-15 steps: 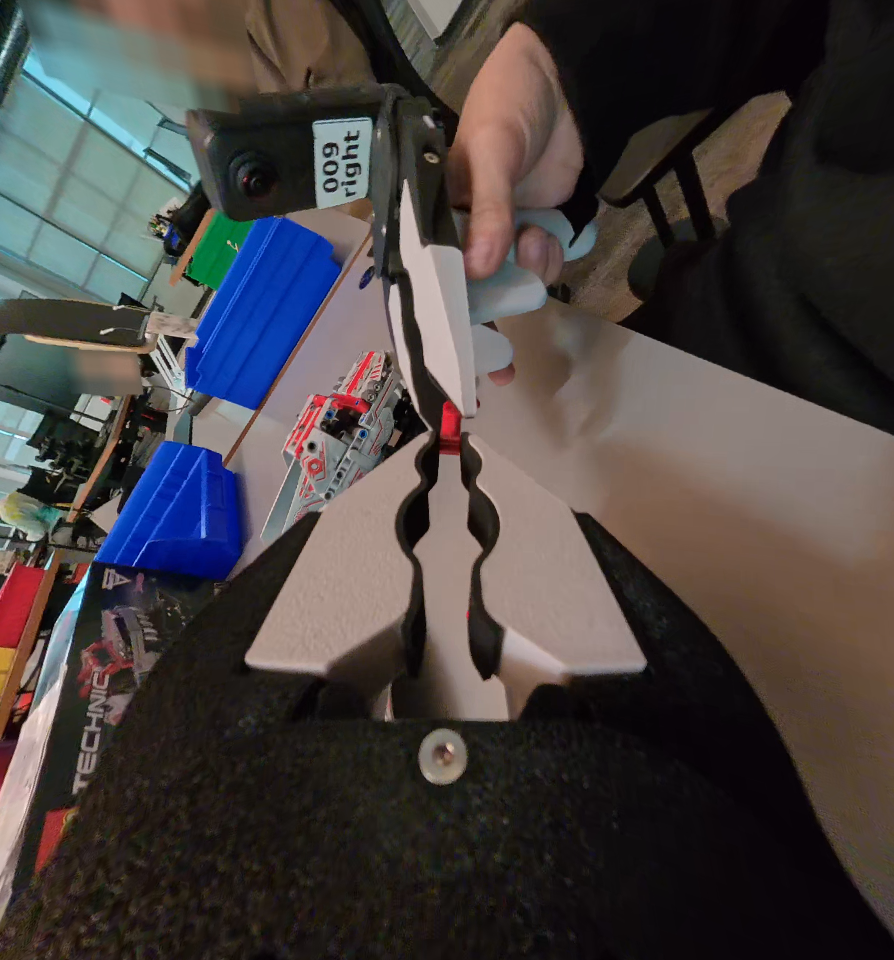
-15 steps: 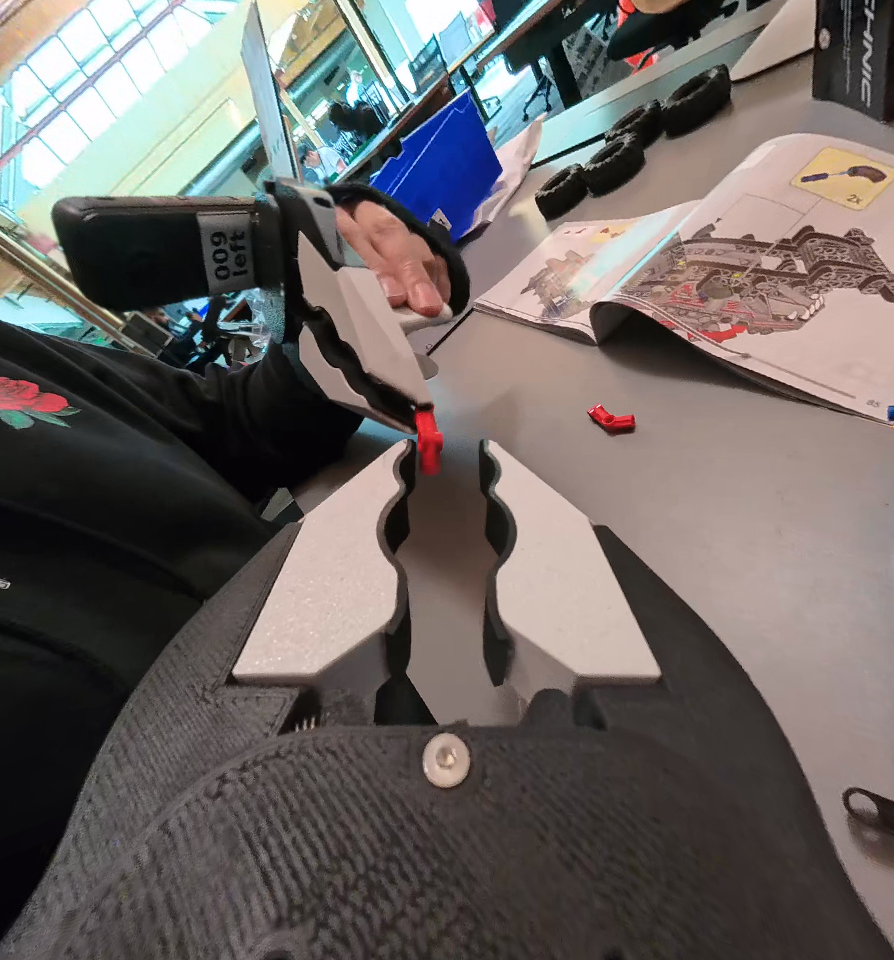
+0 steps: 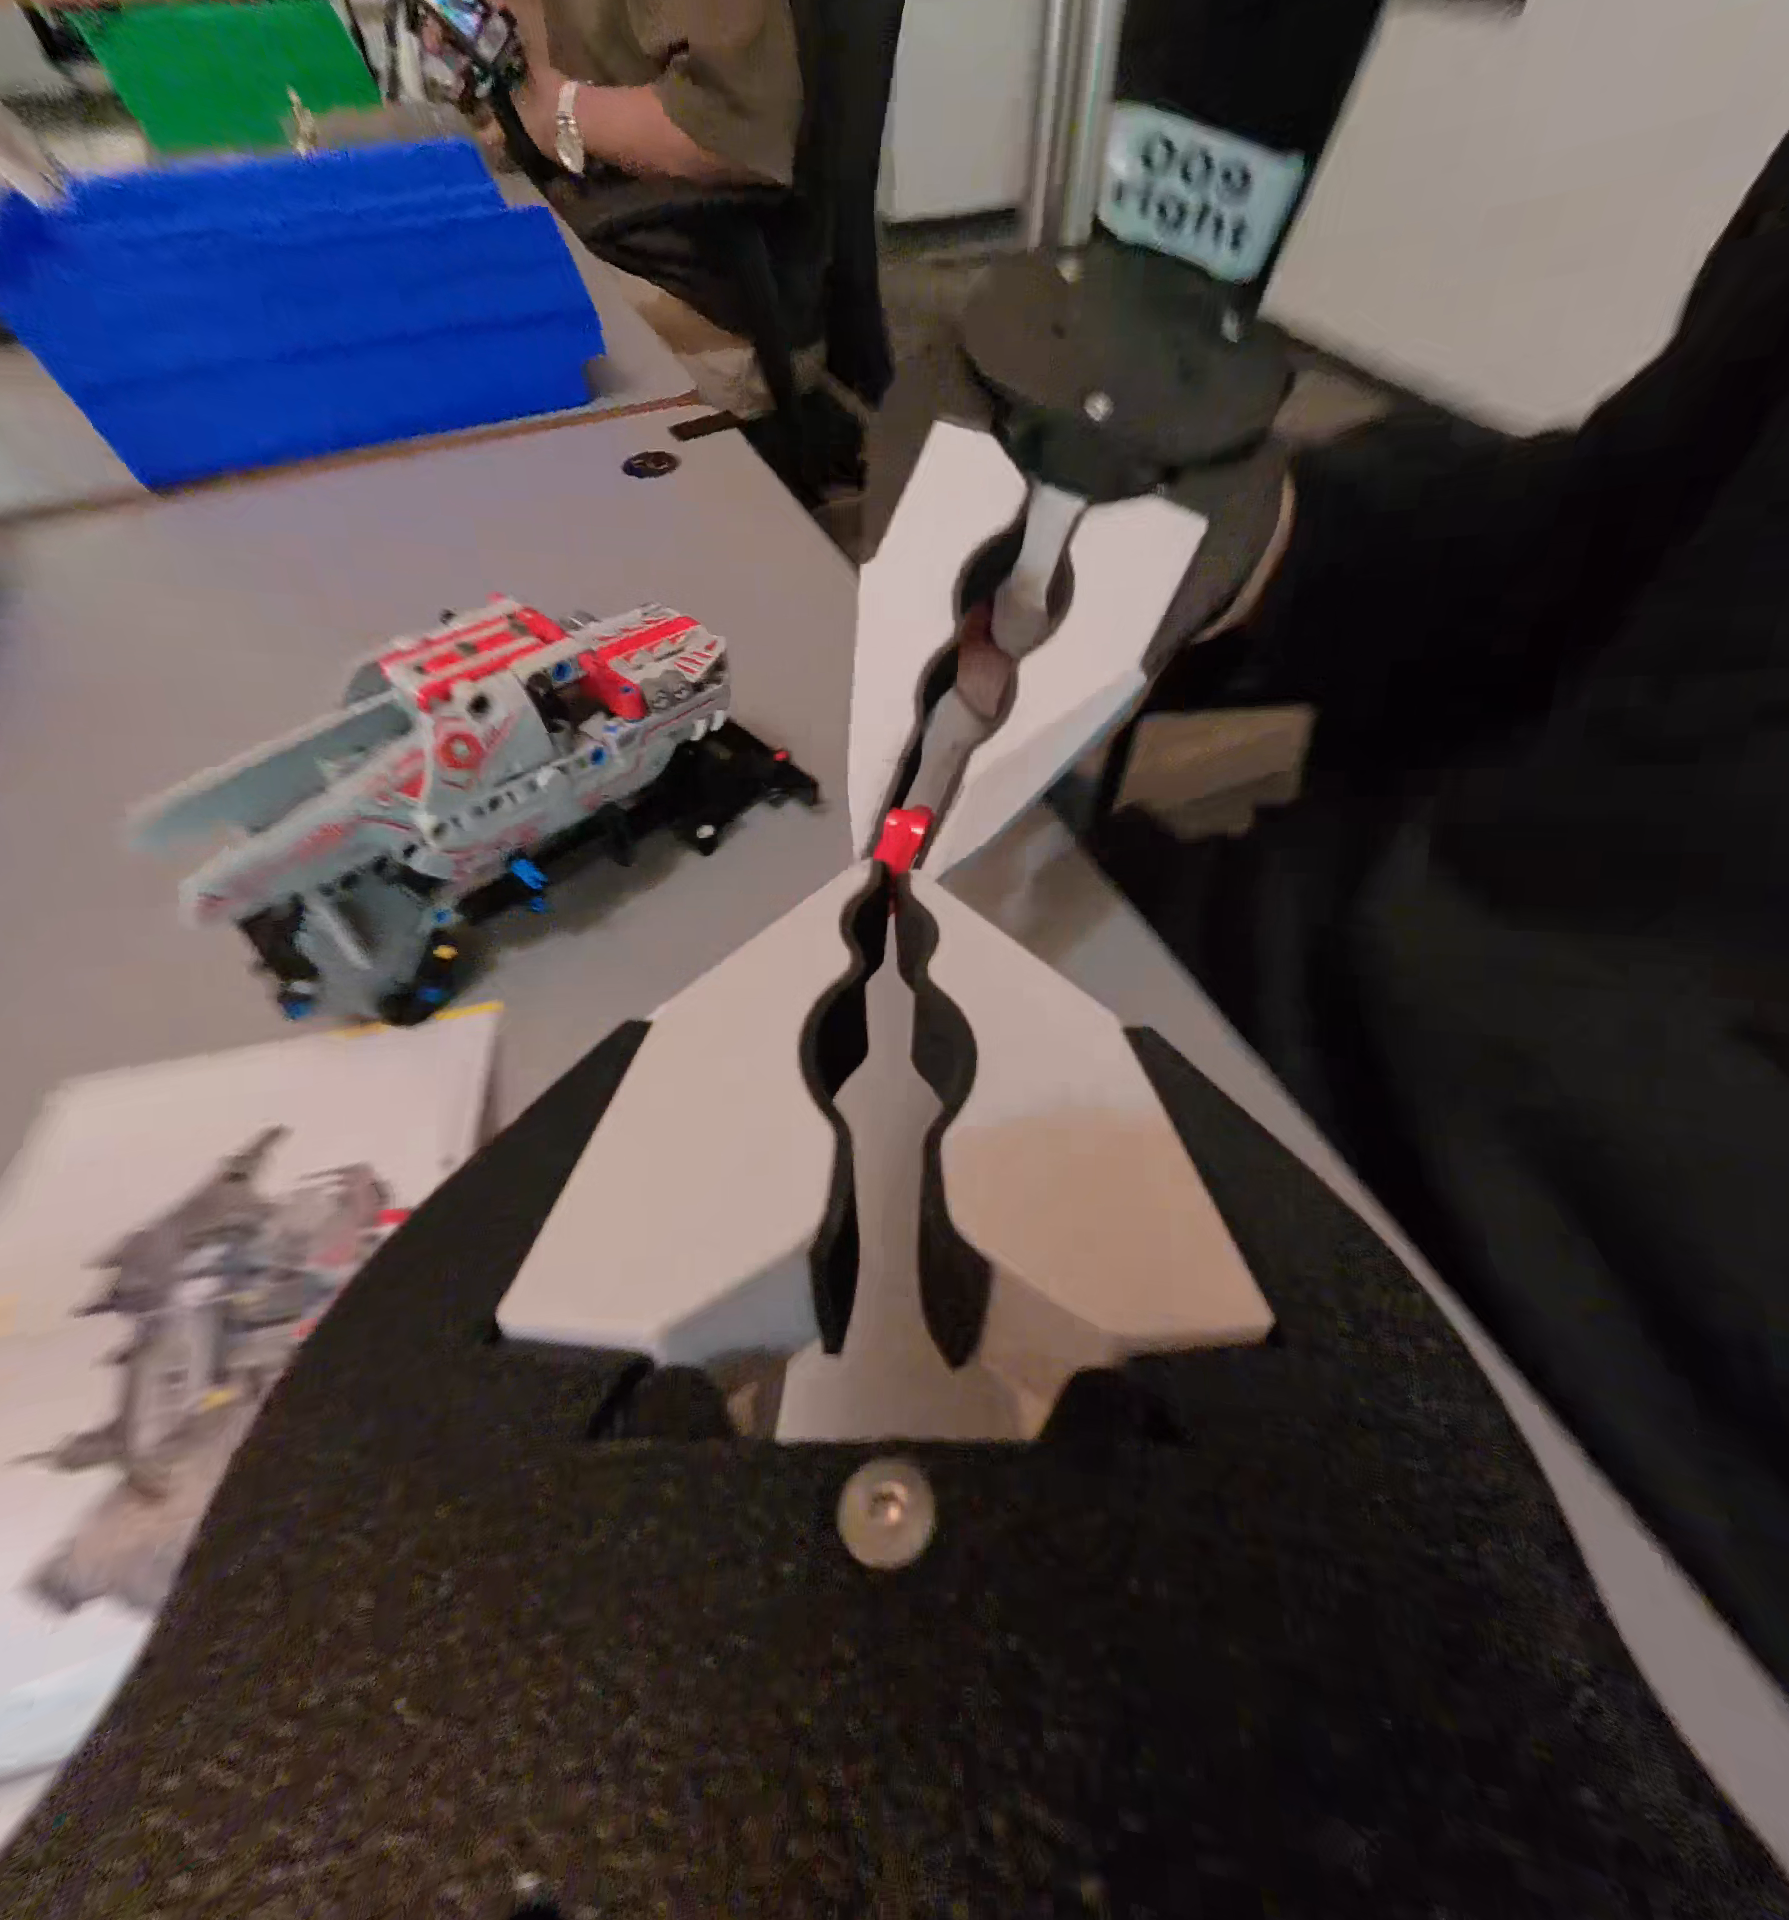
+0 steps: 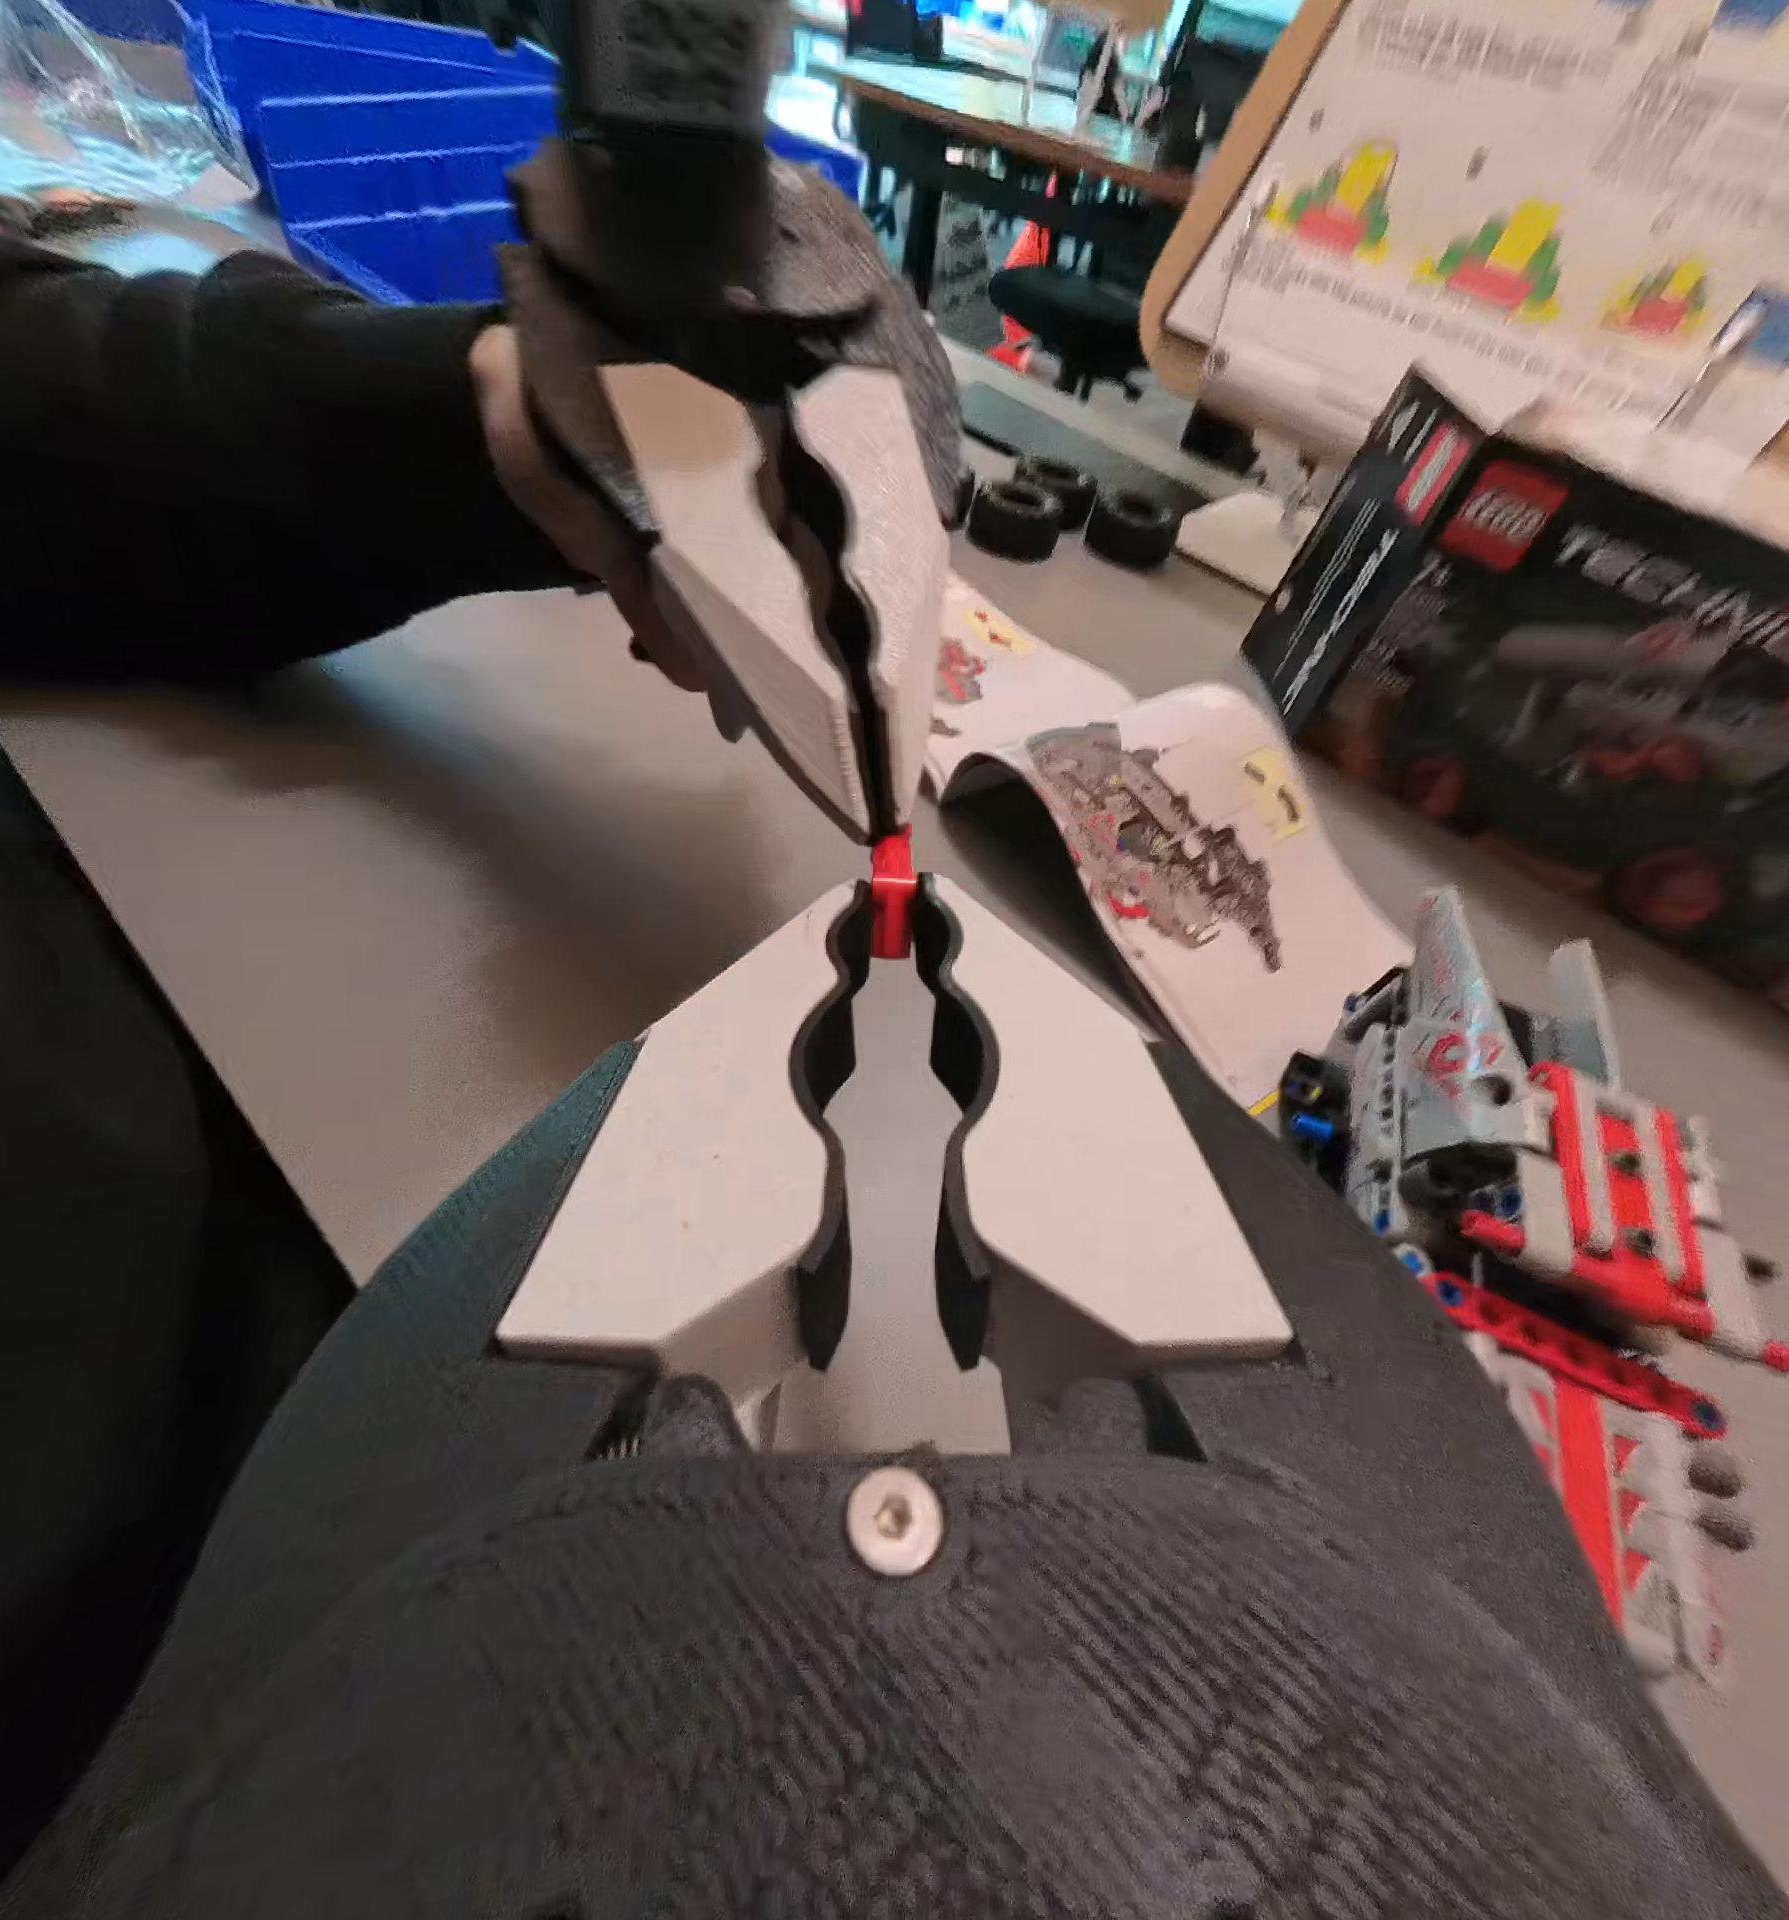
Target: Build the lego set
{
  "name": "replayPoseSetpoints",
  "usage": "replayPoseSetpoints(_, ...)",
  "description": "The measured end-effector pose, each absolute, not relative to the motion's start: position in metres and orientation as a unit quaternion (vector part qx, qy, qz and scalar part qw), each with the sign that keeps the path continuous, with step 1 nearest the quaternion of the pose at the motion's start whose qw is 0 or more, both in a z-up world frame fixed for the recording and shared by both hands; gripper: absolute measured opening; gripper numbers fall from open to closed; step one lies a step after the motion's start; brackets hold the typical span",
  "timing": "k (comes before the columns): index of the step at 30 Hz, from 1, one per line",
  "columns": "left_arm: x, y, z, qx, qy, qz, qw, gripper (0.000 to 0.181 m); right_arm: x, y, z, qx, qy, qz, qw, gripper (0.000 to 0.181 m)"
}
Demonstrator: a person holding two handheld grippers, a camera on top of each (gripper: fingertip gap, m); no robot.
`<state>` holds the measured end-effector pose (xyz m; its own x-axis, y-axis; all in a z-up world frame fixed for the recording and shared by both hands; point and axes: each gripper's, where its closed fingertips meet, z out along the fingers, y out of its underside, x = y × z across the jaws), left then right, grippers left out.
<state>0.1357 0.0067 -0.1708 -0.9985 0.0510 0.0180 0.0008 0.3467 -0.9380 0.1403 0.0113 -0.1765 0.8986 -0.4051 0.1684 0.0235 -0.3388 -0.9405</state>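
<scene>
Left wrist view: the left gripper (image 3: 888, 896) has its jaws nearly closed, pinching the near end of a small red lego piece (image 3: 900, 837). The piece's long axis runs straight ahead, along the fingers, pointing toward the right gripper (image 3: 911, 826), which comes tip to tip from the opposite side. Its jaws sit around the far end of the same piece, narrowly parted further back. The piece hangs in the air above the edge of the grey tabletop (image 3: 194, 644). To the left on the tabletop stands a partly built grey-and-red lego truck (image 3: 454, 790), lying on a slant with its bonnet toward the grippers. Nearer lies the open instruction booklet (image 3: 194, 1247), and behind is a blue bin (image 3: 277, 312).

Right wrist view: the right gripper (image 4: 890, 914) clamps the red lego piece (image 4: 890, 899) between its tips, jaws otherwise slightly apart. The piece's long axis points forward and up into the left gripper (image 4: 882, 821), whose jaws are pressed together on the upper end. To the right lie the lego truck (image 4: 1524, 1174), the curled instruction booklet (image 4: 1160, 831), the black lego box (image 4: 1596, 665) and three loose black tyres (image 4: 1066, 509).
</scene>
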Motion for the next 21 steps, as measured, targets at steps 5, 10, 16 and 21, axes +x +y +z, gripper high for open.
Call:
replayPoseSetpoints(5,0.138,0.010,-0.175,-0.088,-0.821,0.560,-0.070,0.001,0.141,0.013,-0.182,-0.790,0.174,-0.133,0.573,0.007)
replayPoseSetpoints(10,0.141,0.012,-0.164,-0.221,-0.778,0.520,-0.275,0.025,0.140,0.009,-0.170,-0.709,0.283,0.051,0.644,0.007)
replayPoseSetpoints(16,0.135,0.006,-0.164,-0.256,-0.765,0.495,-0.322,0.005,0.131,0.016,-0.168,-0.678,0.304,0.140,0.654,0.007)
replayPoseSetpoints(21,0.136,0.003,-0.168,-0.221,-0.784,0.503,-0.290,0.005,0.134,0.013,-0.170,-0.675,0.317,0.142,0.652,0.007)
